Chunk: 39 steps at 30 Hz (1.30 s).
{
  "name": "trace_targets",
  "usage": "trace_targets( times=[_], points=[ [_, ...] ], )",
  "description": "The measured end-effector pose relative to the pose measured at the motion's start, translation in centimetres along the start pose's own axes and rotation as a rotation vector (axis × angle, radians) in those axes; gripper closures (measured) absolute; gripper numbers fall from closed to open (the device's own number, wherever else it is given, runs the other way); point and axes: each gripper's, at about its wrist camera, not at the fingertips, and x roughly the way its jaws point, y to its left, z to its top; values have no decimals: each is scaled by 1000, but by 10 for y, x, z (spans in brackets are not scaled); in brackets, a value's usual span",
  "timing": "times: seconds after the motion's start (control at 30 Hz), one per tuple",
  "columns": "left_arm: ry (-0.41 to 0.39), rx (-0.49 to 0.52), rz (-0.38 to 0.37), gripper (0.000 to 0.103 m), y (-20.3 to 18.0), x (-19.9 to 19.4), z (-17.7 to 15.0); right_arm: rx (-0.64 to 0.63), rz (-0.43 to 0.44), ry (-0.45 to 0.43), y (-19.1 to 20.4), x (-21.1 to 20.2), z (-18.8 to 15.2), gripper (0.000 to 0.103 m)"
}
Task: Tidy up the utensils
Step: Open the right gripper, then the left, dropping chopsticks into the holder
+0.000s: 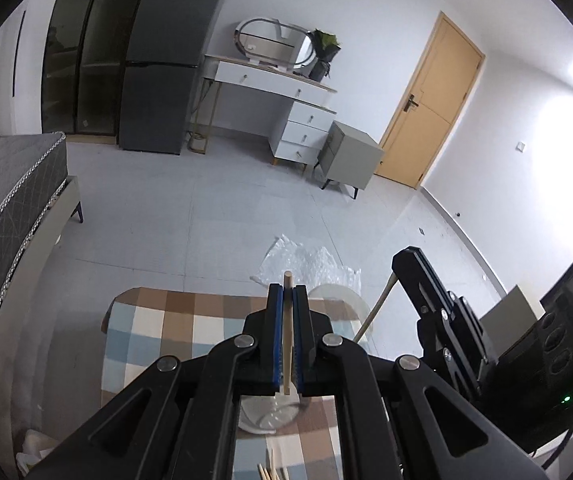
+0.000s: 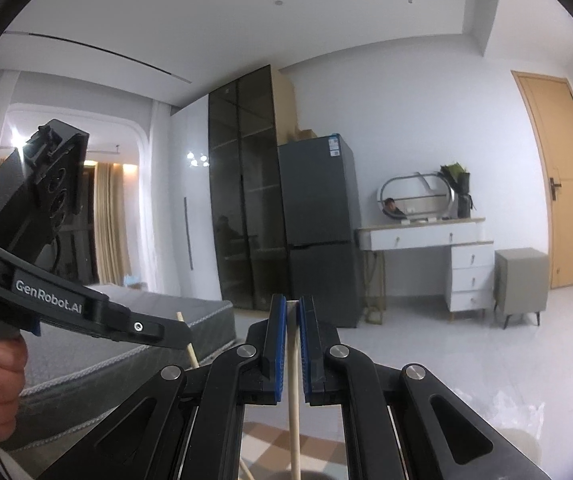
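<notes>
— What sits closest to us in the left wrist view?
— Our left gripper, its blue pads pressed shut on a thin wooden stick that pokes out past the fingertips, above the checked tablecloth and a glass plate below.
— And the right one?
— The right gripper is closed too, clamped on another pale wooden stick running down between its pads, over the same cloth. In the left view we see it off to the right, stick slanting downward.
— More utensils?
— A few stick ends lie on the cloth at the bottom edge.
</notes>
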Motion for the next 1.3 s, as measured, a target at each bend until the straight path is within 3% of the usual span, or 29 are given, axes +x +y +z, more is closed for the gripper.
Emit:
trace_targets(
  times=[0.27,0.77,0.93,1.07,1.1,1.13,1.2,1.23,1.27,1.3],
  points=[
    [8,-49,21,103,24,29,-2,80,-18,5,-16,25,-27,97],
    [40,-45,28,103,24,52,-18,66,4,74,-24,34,-54,96],
    [69,-31,18,103,25,57,-22,37,35,115,-20,29,-59,95],
    [131,-12,-55,102,24,63,-27,57,13,154,-25,19,-60,94],
    [151,-1,-27,102,23,65,-29,67,-1,162,-27,13,-60,94],
    [163,0,2,99,24,65,-30,77,-15,169,-30,10,-60,93],
    [186,-28,-10,77,28,65,-32,98,-34,191,-35,0,-59,81],
    [196,-43,-16,56,30,64,-33,102,-48,197,-37,-8,-58,79],
    [190,-57,-13,49,32,61,-34,107,-60,198,-38,-16,-57,73],
    [188,-62,-5,49,33,59,-35,114,-67,204,-38,-24,-57,66]
  ],
)
